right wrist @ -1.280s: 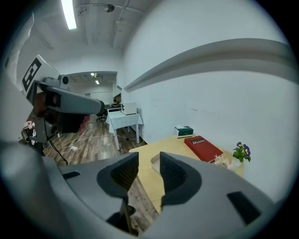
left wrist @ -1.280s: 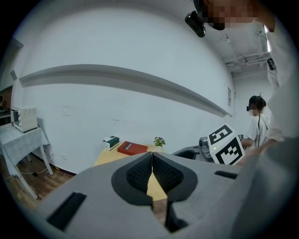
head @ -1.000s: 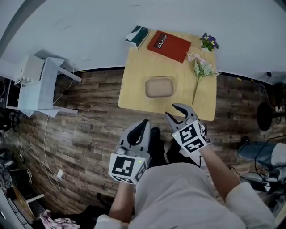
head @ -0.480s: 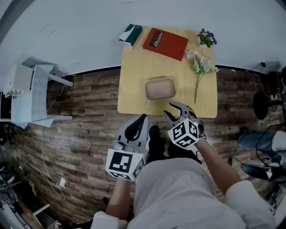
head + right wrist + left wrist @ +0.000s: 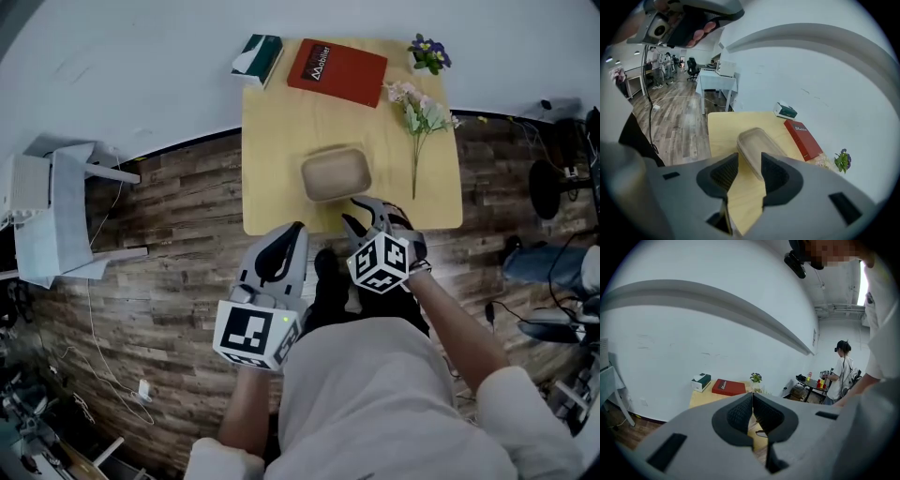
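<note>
A beige oblong container (image 5: 336, 174) sits in the middle of a small wooden table (image 5: 272, 141). My right gripper (image 5: 362, 215) is open over the table's near edge, its tips just short of the container and nothing between them. In the right gripper view the container (image 5: 757, 145) lies straight ahead beyond the open right gripper (image 5: 750, 168). My left gripper (image 5: 288, 234) hangs over the floor in front of the table's near left edge. Its jaws meet in the left gripper view, where the left gripper (image 5: 752, 404) is shut and empty.
At the table's far side lie a red book (image 5: 337, 72), a green and white tissue box (image 5: 257, 54), a small potted plant (image 5: 427, 52) and a pink flower sprig (image 5: 417, 112). A white side table (image 5: 717, 79) stands at left. A person (image 5: 843, 371) stands far off.
My right gripper has come forward to the table's near edge, closer to the container. The left gripper has edged forward and turned to the right. Both keep their jaw states.
</note>
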